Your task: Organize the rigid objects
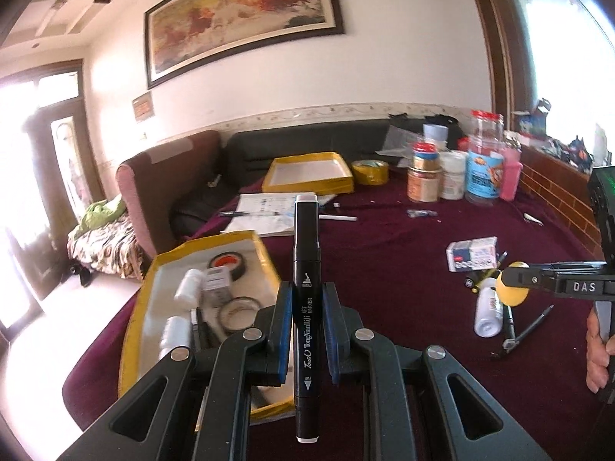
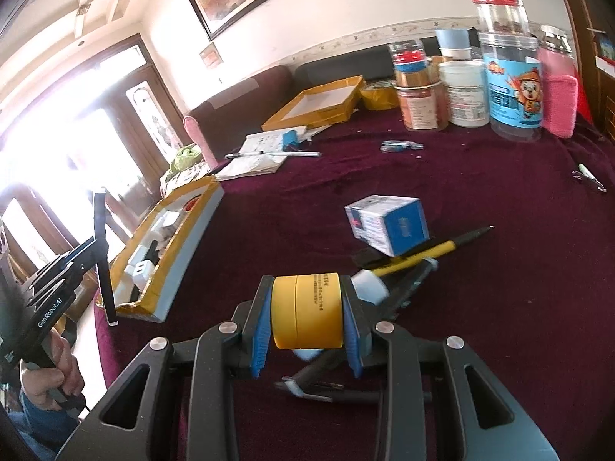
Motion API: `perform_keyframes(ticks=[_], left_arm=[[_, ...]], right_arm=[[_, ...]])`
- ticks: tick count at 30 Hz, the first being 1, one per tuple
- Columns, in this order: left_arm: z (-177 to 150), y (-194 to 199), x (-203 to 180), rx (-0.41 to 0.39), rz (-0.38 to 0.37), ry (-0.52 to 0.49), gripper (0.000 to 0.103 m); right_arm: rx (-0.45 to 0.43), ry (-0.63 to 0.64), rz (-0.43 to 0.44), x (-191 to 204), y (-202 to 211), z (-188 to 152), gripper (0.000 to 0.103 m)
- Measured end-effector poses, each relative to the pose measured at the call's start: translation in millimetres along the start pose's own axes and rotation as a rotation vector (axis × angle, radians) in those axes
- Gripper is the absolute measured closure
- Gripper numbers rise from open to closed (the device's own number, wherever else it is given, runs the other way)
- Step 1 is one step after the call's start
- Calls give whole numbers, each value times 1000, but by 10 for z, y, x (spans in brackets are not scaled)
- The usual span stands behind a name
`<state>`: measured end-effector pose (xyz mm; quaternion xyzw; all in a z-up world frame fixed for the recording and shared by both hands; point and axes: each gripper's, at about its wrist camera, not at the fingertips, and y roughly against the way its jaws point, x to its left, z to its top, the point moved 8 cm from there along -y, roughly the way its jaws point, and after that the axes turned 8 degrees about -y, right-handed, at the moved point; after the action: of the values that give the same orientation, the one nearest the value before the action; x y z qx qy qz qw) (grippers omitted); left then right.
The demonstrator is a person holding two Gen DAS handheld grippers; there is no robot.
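My left gripper (image 1: pixel 306 299) is shut on a black art marker (image 1: pixel 306 269), which stands upright between the blue pads, above the table's left part. The same marker (image 2: pixel 103 253) shows at the left of the right wrist view. My right gripper (image 2: pixel 306 309) is shut on a yellow tape roll (image 2: pixel 306 311), lifted a little above the maroon tablecloth (image 2: pixel 499 269). That roll (image 1: pixel 509 288) appears at the right edge of the left wrist view. A yellow-rimmed tray (image 1: pixel 153 299) at the table's left edge holds white bottles, tape rolls and small boxes.
A blue-and-white box (image 2: pixel 388 228), a yellow-black pen (image 2: pixel 430 253), a white bottle (image 1: pixel 488 311) and pencils lie in front of the right gripper. A second yellow-rimmed tray (image 1: pixel 307 173), papers, yellow tape and several jars (image 2: pixel 515 88) stand at the back.
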<state>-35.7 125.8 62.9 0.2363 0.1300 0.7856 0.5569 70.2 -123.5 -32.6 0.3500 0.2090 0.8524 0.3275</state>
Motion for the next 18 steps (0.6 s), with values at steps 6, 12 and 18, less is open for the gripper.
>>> perform_keyframes(ticks=[6,12,18], left_arm=[[-89,33,349,1,25,65,87],[-171,39,729,9,36,130,87],[-266,-87,1128,48,33,218,87]], right_arm=[[28,82,31,523,-112,3,72],[80,146,42,989,-280,-1,72],[112,196,69,1456,-463,103,72]])
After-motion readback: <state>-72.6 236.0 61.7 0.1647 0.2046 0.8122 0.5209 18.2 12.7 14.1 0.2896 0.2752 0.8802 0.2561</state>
